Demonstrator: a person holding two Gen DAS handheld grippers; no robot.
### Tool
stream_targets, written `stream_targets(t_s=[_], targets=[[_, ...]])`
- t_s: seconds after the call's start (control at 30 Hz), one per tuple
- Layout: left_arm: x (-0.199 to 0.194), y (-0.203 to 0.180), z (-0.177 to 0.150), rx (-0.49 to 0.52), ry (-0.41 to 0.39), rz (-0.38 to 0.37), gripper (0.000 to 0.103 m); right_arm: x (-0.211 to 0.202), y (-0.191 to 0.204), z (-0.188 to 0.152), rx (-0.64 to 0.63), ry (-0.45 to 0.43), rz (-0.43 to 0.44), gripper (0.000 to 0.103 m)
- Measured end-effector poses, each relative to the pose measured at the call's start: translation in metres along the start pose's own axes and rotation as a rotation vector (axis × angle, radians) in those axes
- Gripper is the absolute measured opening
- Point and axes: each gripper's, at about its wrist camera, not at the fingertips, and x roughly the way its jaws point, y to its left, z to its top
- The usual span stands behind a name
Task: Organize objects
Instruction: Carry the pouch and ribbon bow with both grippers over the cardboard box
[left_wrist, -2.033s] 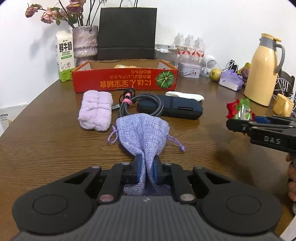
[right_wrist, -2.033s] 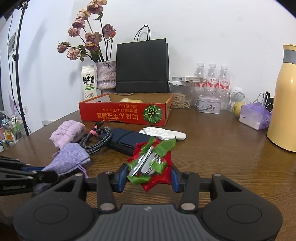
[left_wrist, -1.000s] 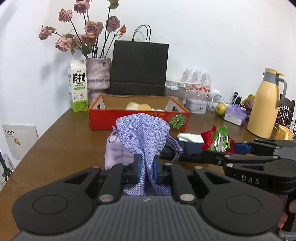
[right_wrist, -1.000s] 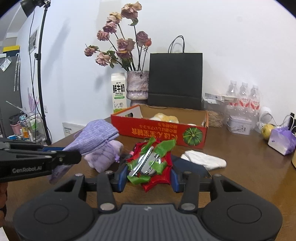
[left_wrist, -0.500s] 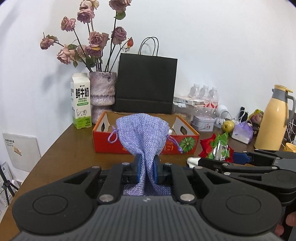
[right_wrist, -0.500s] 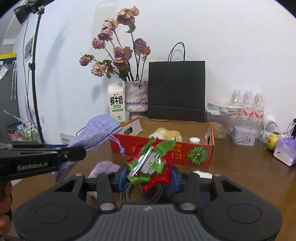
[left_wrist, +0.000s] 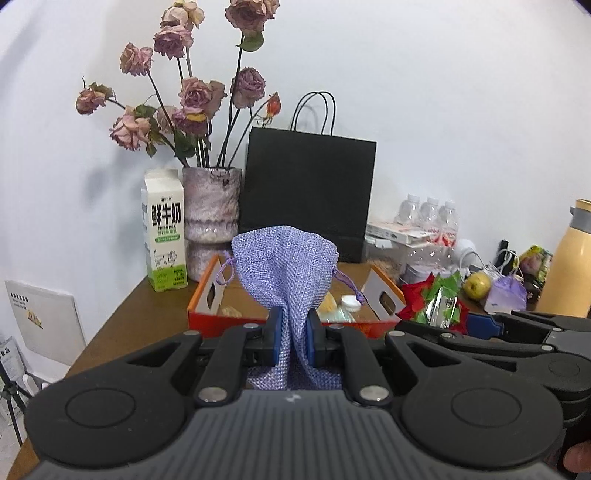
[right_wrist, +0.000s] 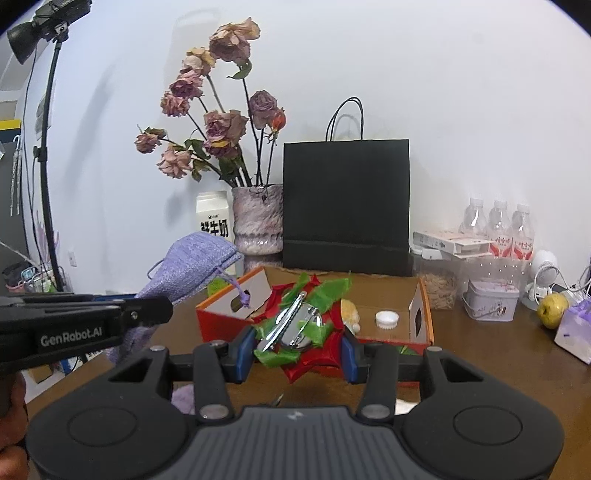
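While the left gripper (left_wrist: 291, 341) pinches the pouch (left_wrist: 284, 266), the right gripper (right_wrist: 297, 349) clamps the bow (right_wrist: 306, 325).

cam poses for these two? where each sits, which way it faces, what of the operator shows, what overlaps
Left wrist: behind the left tongs, facing the red box and wall; purple pouch clamped; right tongs alongside; fingertip at the lower right edge.
Right wrist: behind the right tongs, same heading; red-green bow clamped; left tongs at left; hand low left.
Shared: box, pouch, bow, black bag, vase.
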Motion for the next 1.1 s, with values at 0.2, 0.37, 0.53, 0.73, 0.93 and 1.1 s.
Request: stream_targets(t_s=[0.2,0.37,0.53,0.73,0.93,1.1], targets=[[0.023,0.002,0.017,-0.011,-0.027,0.003,0.013,0.023,-0.008,0.012,0.011,-0.014,-0.001,0.045],[0.041,0.004,0.028,-0.017,-0.041,0.004,0.013,0.041,-0.017,0.018,0.009,-0.015,-0.004,0.045],[0.065,0.009,0.039,-0.026,-0.047,0.007,0.013,0.06,-0.025,0.027,0.005,-0.024,-0.013,0.045],[0.091,0.021,0.053,-0.047,-0.058,0.016,0.013,0.082,-0.037,0.038,0.004,-0.031,-0.026,0.045],[0.118,0.032,0.062,-0.056,-0.049,0.021,0.013,0.108,-0.05,0.045,0.002,-0.019,-0.046,0.045],[0.142,0.037,0.065,-0.048,-0.021,0.022,0.013,0.131,-0.063,0.048,0.01,0.01,-0.056,0.045]])
